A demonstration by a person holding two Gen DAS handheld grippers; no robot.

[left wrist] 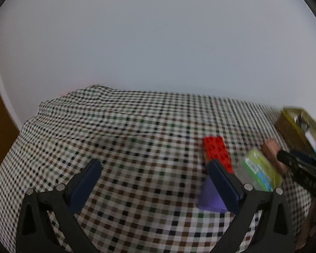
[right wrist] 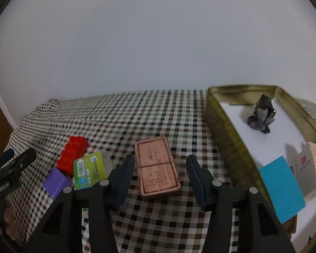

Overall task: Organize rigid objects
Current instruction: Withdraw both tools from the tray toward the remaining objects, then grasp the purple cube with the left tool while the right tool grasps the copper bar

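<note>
Right gripper (right wrist: 160,168) half open astride copper bar (right wrist: 157,168) on checked cloth (right wrist: 115,116), pads clear of it; left gripper (left wrist: 155,168) wide open, empty; gold tin (right wrist: 227,130) right of bar

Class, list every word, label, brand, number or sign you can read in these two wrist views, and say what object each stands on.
No text can be read for certain.
Copper-coloured slab: embossed lines and characters, too blurred to read.
Green packet: barcode and blue-white printing, too blurred.
White box in the gold tin: small red mark, too small.
Red brick, purple block, blue card: no text visible.
</note>
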